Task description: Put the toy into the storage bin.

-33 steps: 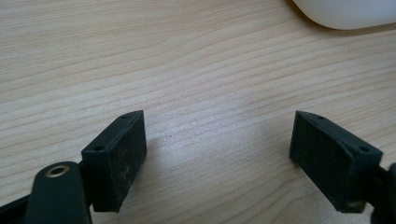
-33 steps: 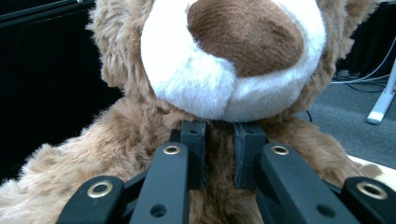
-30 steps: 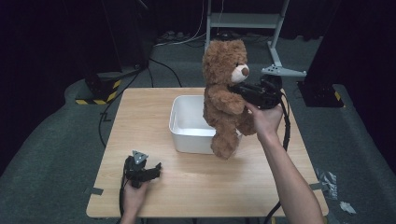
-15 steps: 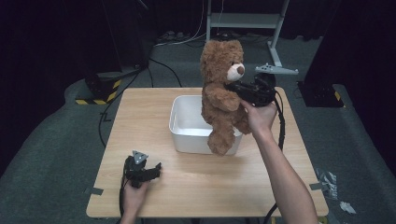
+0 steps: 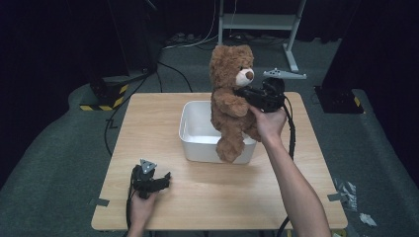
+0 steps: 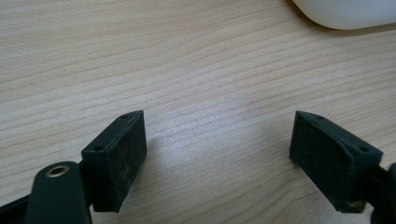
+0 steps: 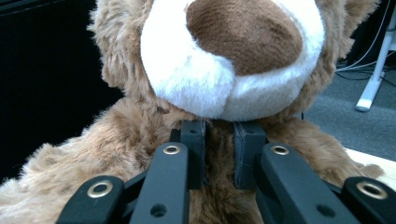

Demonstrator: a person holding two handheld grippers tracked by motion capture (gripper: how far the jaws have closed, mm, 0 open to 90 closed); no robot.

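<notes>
Above the white tub [image 5: 197, 140], a teddy bear [image 5: 230, 106] hangs.
Right gripper [image 5: 257, 96] clenches its chest; left gripper [image 5: 148, 178] rests released on the wooden table [image 5: 306, 182].

**Bright table, dark surroundings**

Lit from overhead, with the wooden table [image 5: 207, 197] evenly bright and everything beyond it falling off into near black. Only soft, short shadows under the white tub [image 5: 197, 143] and beneath the teddy bear [image 5: 230, 106]. No glare on the wood. Slightly soft and grainy from the high view, with no obvious bending at the edges. Crisp wood grain in the left gripper view, with a faint shadow between the black jaws. Sharp fur up close in the right gripper view, background behind blurred and dim.
</notes>
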